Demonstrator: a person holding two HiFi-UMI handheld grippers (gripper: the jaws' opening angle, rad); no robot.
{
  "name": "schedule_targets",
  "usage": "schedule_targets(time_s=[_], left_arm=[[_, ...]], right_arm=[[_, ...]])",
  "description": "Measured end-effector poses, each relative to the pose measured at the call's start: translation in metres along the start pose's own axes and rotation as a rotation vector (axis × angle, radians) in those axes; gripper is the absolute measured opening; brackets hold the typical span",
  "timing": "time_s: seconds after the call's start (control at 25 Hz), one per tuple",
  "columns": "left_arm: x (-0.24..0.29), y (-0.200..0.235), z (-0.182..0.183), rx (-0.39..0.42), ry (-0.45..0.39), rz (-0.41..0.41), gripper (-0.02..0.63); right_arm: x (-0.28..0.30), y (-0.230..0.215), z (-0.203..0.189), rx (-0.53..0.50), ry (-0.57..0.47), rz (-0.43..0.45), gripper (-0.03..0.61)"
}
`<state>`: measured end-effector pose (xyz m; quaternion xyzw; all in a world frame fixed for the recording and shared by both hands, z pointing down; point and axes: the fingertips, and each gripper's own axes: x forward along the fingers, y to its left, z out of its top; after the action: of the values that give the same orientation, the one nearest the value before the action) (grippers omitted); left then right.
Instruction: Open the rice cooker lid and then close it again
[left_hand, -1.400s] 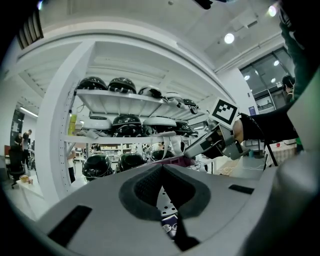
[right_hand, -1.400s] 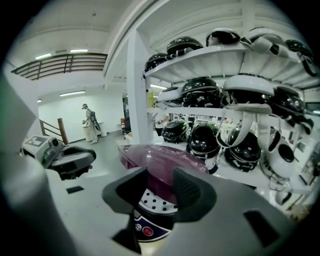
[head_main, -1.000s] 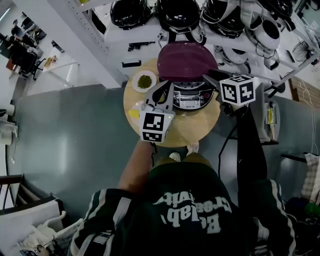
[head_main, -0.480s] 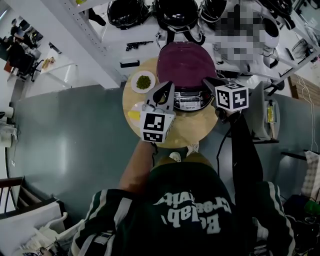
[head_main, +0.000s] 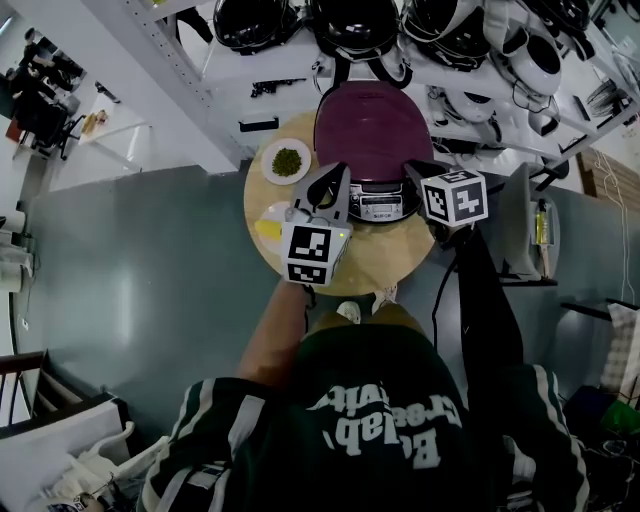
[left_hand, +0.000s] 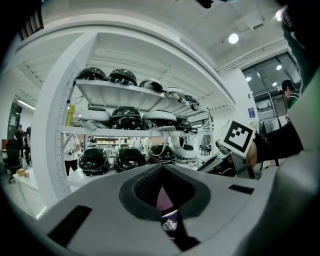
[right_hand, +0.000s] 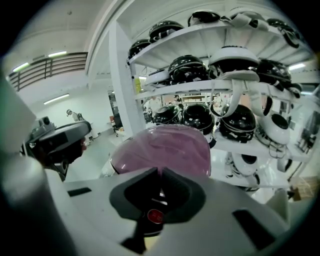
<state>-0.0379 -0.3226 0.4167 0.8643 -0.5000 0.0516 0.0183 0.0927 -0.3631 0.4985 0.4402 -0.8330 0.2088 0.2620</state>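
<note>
A rice cooker with a purple lid and a silver control panel stands at the back of a round wooden table. The lid lies down over the body; I cannot tell if it is latched. My right gripper sits at the lid's front right edge. Its jaws have just been closing and now meet with nothing between them. The lid fills the right gripper view just beyond the tips. My left gripper hovers at the cooker's front left, shut and empty.
A small plate of green grains sits left of the cooker. A white dish with something yellow is near the left gripper. White shelves of helmets stand behind the table. The right gripper's marker cube shows in the left gripper view.
The lid has come down from a raised tilt onto the body. My right gripper has sunk with it and its jaws have drawn together. The left gripper has stayed put.
</note>
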Motion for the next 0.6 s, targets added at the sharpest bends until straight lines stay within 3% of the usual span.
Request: schedule_targets(time_s=[0.32, 0.6], left_arm=[[0.0035, -0.0004, -0.0033, -0.004, 0.009, 0.001, 0.000], [0.0054, -0.0008, -0.0078, -0.009, 0.018, 0.001, 0.000]], right_arm=[[0.0038, 0.0002, -0.0044, -0.020, 0.046, -0.021, 0.031], [0.0112, 0.0032, -0.0091, -0.103, 0.172, -0.053, 0.030]])
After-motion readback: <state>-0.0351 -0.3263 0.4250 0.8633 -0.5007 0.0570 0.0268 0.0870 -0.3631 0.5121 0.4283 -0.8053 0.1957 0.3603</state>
